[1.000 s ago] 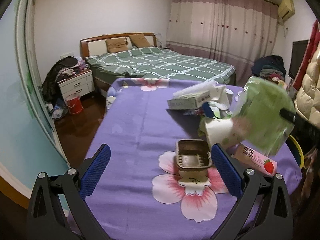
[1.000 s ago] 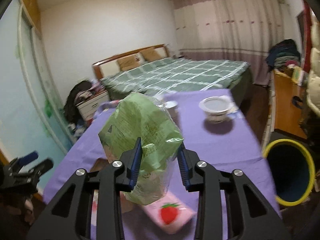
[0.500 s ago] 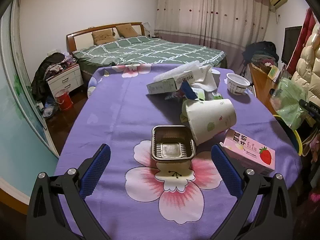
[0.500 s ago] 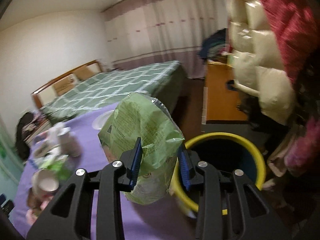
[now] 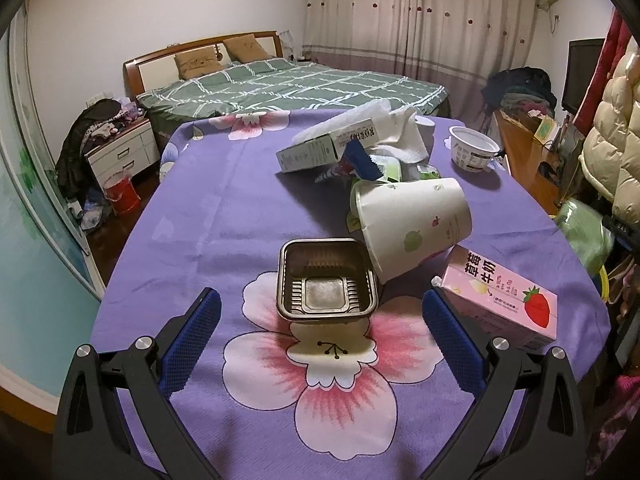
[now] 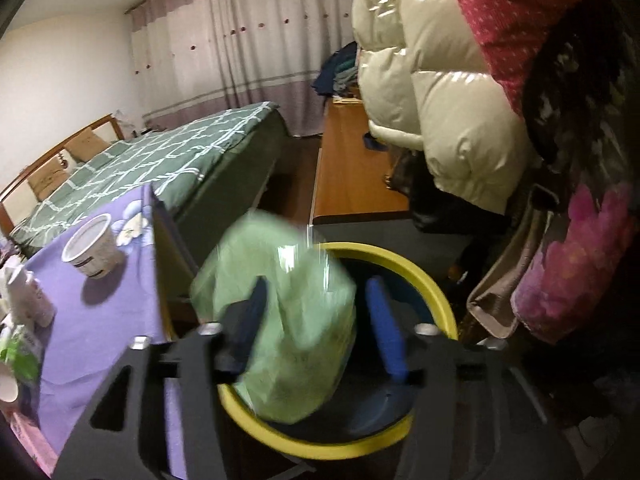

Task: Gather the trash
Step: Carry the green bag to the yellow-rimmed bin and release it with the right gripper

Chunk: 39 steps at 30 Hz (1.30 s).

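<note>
Right gripper jaws wide; blurred green plastic bag between them, over yellow-rimmed bin. Left gripper jaws wide, facing brown foil tray on desk.

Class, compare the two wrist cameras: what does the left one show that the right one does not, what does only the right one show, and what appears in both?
Only the left view shows the foil tray, the tipped paper cup and the pink milk carton, with the left gripper open above the table.

Only the right view shows the yellow-rimmed bin and the right gripper open over it.

Both show the green bag, the white bowl and the bed.
</note>
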Each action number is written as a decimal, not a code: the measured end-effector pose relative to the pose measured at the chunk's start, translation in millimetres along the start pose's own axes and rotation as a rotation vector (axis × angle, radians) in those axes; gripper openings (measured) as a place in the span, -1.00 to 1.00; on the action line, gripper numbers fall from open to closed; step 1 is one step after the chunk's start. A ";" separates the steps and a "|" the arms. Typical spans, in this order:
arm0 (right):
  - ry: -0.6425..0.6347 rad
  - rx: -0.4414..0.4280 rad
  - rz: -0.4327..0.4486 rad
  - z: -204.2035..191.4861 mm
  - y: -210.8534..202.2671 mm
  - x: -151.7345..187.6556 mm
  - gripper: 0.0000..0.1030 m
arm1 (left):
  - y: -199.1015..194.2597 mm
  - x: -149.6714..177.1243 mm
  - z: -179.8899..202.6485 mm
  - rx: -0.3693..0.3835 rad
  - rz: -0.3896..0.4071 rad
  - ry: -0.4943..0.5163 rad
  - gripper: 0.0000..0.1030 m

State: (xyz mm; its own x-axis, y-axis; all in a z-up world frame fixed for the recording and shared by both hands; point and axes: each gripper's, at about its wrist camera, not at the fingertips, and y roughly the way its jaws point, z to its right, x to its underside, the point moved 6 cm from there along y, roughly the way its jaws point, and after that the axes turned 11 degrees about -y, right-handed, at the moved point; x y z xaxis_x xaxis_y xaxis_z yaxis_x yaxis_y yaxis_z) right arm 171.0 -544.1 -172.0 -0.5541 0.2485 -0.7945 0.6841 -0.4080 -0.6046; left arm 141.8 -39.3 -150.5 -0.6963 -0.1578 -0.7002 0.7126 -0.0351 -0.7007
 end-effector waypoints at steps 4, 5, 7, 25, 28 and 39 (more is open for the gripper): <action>0.001 -0.001 -0.001 0.0 -0.6 0.3 0.29 | 2.8 0.1 -0.6 -0.001 -0.006 -0.002 0.93; -0.001 -0.002 0.000 -0.2 -1.2 -0.1 0.30 | 3.2 0.5 -0.8 -0.002 -0.006 -0.003 0.93; -0.005 -0.005 0.001 -1.6 -0.8 -0.5 0.32 | 4.7 0.8 -1.4 -0.003 -0.009 -0.004 0.93; -0.012 -0.052 -0.012 -15.5 -0.4 -0.2 0.32 | 51.0 3.5 -14.3 -0.047 -0.073 -0.012 0.93; -0.010 -0.054 -0.015 -15.6 0.5 0.5 0.32 | 56.9 3.4 -9.4 -0.031 -0.090 -0.004 0.93; 0.005 -0.066 -0.026 -13.0 5.1 4.6 0.32 | 76.8 7.6 3.5 -0.043 -0.119 0.045 0.86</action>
State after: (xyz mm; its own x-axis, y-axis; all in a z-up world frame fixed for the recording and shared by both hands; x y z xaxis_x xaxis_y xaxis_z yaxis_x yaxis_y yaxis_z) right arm 178.1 -533.6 -179.5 -0.5696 0.2631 -0.7787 0.6996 -0.3422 -0.6273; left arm 191.6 -46.7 -209.1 -0.7794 -0.1102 -0.6167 0.6212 -0.0082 -0.7836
